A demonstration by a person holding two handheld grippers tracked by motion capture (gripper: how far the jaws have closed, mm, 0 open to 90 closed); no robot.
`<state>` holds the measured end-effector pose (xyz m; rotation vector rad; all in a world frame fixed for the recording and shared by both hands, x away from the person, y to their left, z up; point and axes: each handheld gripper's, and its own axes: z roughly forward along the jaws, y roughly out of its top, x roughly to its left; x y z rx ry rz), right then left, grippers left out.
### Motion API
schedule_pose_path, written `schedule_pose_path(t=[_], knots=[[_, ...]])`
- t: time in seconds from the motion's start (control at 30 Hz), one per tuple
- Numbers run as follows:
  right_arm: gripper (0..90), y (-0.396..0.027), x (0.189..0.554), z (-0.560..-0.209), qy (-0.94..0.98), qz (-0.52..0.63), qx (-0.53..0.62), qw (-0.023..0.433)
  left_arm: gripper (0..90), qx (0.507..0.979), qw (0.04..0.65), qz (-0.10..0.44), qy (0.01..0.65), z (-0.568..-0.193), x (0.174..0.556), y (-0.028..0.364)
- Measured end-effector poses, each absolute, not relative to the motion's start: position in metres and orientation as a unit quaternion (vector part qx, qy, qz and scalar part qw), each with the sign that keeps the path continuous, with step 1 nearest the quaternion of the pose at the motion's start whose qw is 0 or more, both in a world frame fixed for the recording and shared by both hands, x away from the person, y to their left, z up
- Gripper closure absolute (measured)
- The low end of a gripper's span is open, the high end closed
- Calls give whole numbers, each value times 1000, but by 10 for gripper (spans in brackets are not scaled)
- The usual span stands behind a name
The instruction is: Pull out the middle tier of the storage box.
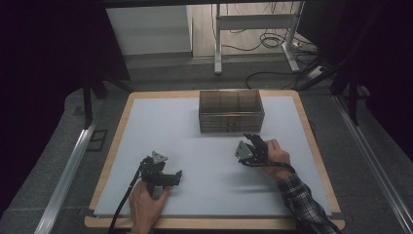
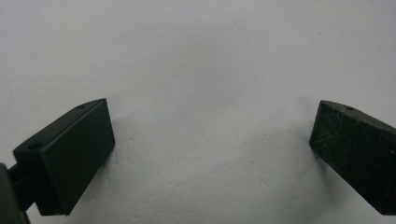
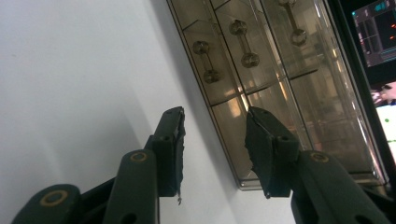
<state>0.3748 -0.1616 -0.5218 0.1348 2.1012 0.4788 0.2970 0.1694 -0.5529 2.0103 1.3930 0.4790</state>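
While left tongs rest low on mat, apart, empty, right tongs tilted twd drawer box, part-open, empty.

Left claw gaping wide; right claw part-open, empty.

High view: dim overall, with both sides and the upper corners lost in near-black. The pale mat is the brightest surface, evenly lit, and shows soft, short shadows. Detail is coarse and slightly soft. Left gripper view: flat, even light on a grainy white surface, with faint shadows. Right gripper view: the transparent drawer box carries brownish reflections; a screen glows at the right edge.
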Motion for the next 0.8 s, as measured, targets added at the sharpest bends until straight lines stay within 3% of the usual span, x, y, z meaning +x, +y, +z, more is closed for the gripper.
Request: schedule_pose_path(t=[0.8], knots=[[627,-139,396,-527,833,121,0,539,0,766,317,182,529,-553,297,170]])
